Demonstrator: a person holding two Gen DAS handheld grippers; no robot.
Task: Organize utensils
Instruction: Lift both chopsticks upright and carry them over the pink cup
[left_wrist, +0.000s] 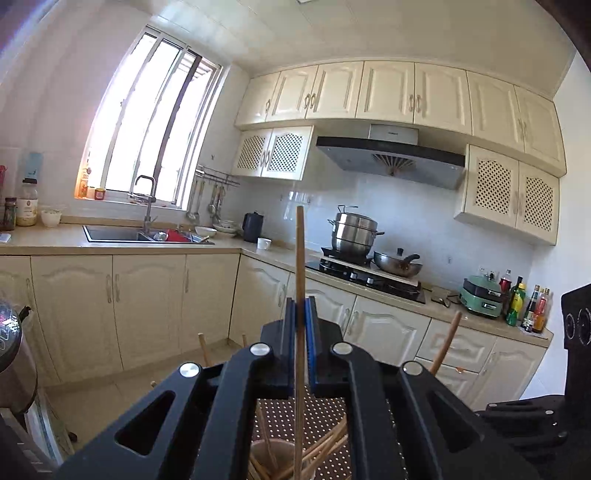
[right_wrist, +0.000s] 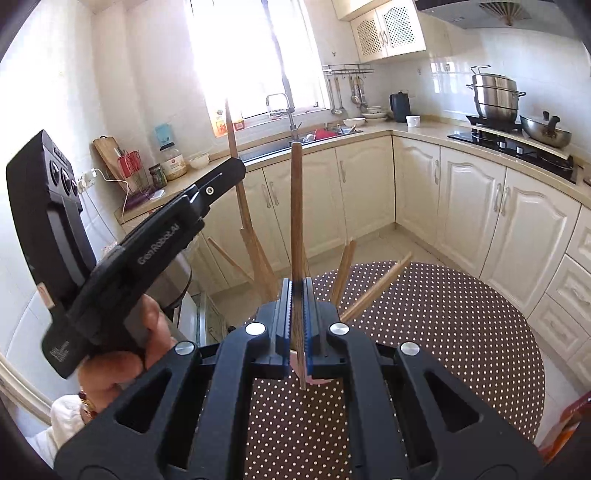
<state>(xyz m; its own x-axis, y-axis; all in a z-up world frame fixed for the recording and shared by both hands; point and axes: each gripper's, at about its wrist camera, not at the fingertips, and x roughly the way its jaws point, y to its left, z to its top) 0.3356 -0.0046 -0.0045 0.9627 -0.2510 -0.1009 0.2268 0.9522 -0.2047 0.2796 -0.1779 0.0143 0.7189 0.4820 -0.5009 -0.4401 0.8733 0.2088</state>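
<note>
My left gripper (left_wrist: 300, 306) is shut on a light wooden chopstick (left_wrist: 300, 258) held upright, its lower end reaching down into a cup (left_wrist: 266, 454) that holds several chopsticks. My right gripper (right_wrist: 296, 291) is shut on a darker wooden chopstick (right_wrist: 296, 206), also upright, its lower end just above the dotted tablecloth (right_wrist: 443, 332). The left gripper also shows in the right wrist view (right_wrist: 236, 166), to the left and gripping its chopstick (right_wrist: 231, 133). Several more chopsticks (right_wrist: 373, 291) fan out behind my right gripper's fingers.
The round table with the brown dotted cloth (left_wrist: 280, 417) lies below both grippers. A metal appliance (left_wrist: 14, 365) stands at the left. Kitchen counters hold a sink (left_wrist: 147, 234), stove with pots (left_wrist: 354, 232) and bottles (left_wrist: 532, 306).
</note>
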